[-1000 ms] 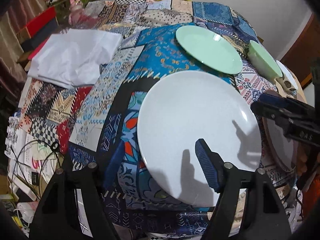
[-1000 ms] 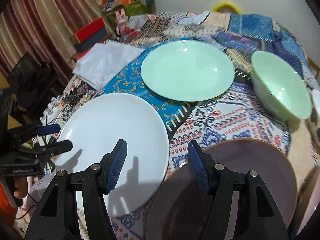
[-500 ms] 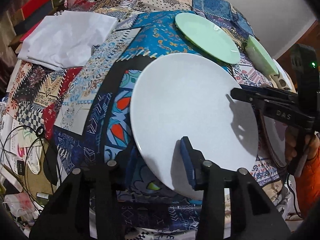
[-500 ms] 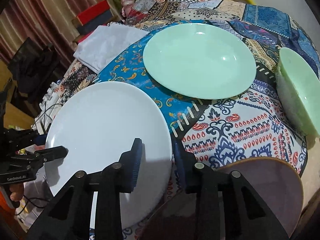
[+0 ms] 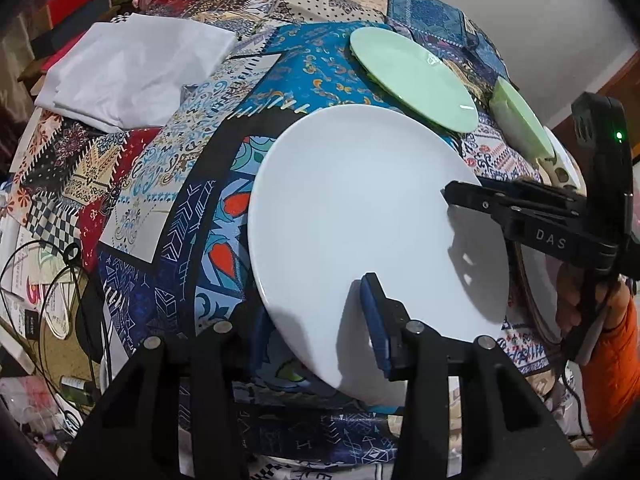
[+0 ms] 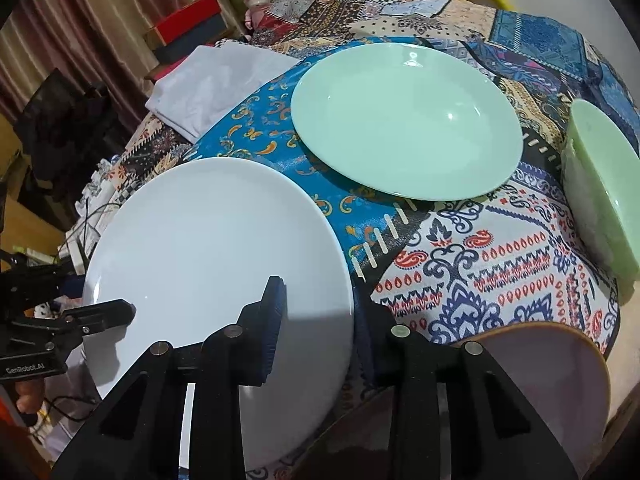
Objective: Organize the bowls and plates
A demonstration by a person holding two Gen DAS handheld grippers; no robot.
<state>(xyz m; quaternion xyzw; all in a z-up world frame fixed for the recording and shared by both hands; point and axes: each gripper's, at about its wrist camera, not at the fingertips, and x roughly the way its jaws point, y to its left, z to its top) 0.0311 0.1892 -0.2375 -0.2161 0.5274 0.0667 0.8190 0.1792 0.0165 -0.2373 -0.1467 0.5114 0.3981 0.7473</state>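
A large white plate (image 5: pixel 360 216) lies on the patchwork cloth (image 5: pixel 168 168); it also shows in the right wrist view (image 6: pixel 208 248). My left gripper (image 5: pixel 312 332) straddles its near rim, one finger above and one below, jaws still apart. My right gripper (image 6: pixel 320 324) straddles the opposite rim the same way, and shows from the side in the left wrist view (image 5: pixel 456 196). A green plate (image 6: pixel 404 120) and a green bowl (image 6: pixel 600 184) sit farther back. A brown-rimmed plate (image 6: pixel 540 380) lies at the right.
A folded white cloth (image 5: pixel 136 68) lies at the far left of the table. Cables and clutter (image 5: pixel 44 280) sit below the table's left edge. Boxes and curtains (image 6: pixel 120 32) stand beyond the table.
Both grippers have moved in onto the white plate's opposite rims and narrowed their jaws around it. The plate looks slightly tilted up at the left gripper's side.
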